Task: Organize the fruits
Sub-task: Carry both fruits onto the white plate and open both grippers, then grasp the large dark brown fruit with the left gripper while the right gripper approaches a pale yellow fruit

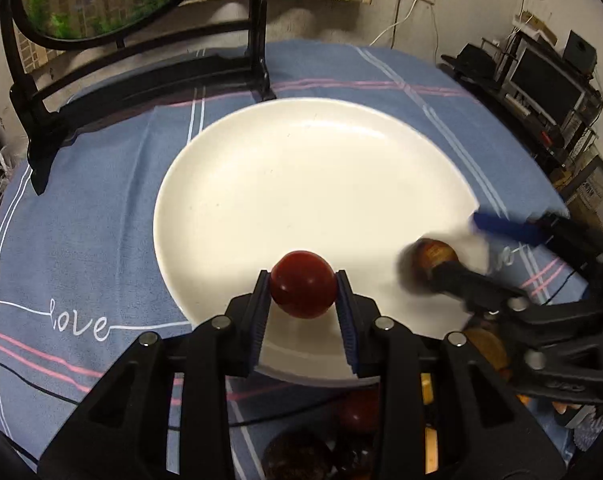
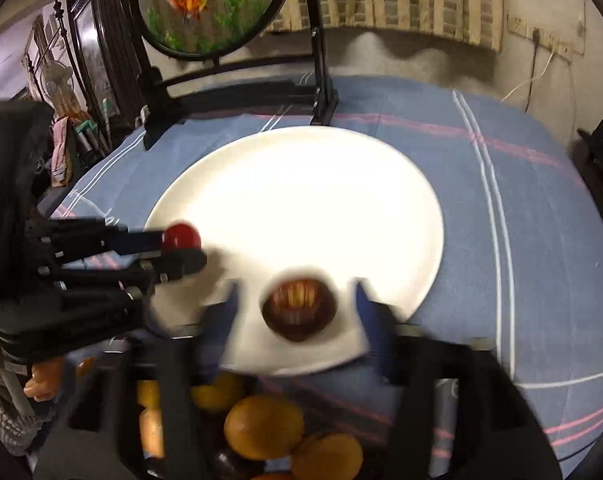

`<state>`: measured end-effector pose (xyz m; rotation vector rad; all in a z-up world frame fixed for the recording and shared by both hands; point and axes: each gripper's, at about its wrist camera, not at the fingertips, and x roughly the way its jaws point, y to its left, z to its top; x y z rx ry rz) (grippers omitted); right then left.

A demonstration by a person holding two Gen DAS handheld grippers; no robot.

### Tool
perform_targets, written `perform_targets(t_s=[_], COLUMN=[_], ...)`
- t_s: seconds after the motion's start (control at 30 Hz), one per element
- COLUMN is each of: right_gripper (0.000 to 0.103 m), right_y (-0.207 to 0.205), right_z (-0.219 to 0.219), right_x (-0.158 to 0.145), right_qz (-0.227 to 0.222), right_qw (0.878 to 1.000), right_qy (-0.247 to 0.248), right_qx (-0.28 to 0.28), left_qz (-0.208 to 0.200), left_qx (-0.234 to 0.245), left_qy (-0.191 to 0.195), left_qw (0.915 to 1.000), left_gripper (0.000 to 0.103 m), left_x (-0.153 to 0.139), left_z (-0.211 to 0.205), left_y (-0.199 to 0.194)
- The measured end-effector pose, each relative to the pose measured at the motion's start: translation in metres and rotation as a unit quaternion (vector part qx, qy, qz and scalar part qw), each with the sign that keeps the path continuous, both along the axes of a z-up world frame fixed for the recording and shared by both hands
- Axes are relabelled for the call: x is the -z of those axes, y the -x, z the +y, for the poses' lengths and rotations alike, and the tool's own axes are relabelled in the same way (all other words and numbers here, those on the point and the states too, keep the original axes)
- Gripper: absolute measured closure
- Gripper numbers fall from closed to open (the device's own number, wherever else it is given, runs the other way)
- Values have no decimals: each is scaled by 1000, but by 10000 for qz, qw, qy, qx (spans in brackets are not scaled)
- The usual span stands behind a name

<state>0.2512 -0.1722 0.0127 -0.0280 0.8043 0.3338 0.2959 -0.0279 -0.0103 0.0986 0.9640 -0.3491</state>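
right gripper [image 2: 295, 312]: pretty smeared in its own view, both blue fingers [image 2: 225, 320] are just streaks, so can't really say if the pads touch the dark fruit [image 2: 299, 309] sitting between them
dark fruit: blurry too; reddish-yellow patch on a dark skin, what kind it is I can't tell
left wrist view: right gripper is a blur at the plate's [image 1: 301, 184] right edge
fruit pile [image 2: 263, 426]: orange ones near the bottom edge, half hidden behind the gripper frame and cut off
left gripper [image 1: 303, 290]: its frame covers the plate's near rim
round picture [image 2: 209, 4]: top cut off
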Motion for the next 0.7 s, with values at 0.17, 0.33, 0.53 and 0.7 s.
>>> perform_targets(t_s=[0.17,0.33,0.53,0.7], right_gripper=[37,36,7,6], right_y=[8,55,126,176], right_z=[-10,-28,-42,-52], right_x=[-17,-67,-74,-38], right_qz=[-213,-892,-1240,-1092], right_qw=[9996,9947,9884,9884], right_qy=[-168,-489,-819,-980], right_qx=[101,168,329,397], left_qz=[-75,-672,-1087,-1019], left_qx=[-141,-568,-977,-1034], left_qy=[-54,36,-65,-341], left_qw=[9999,9961,9892,9888], left_gripper=[52,22,7,7], left_x=[1,-43,-58,-19], left_z=[9,37,65,70], left_y=[1,34,110,171])
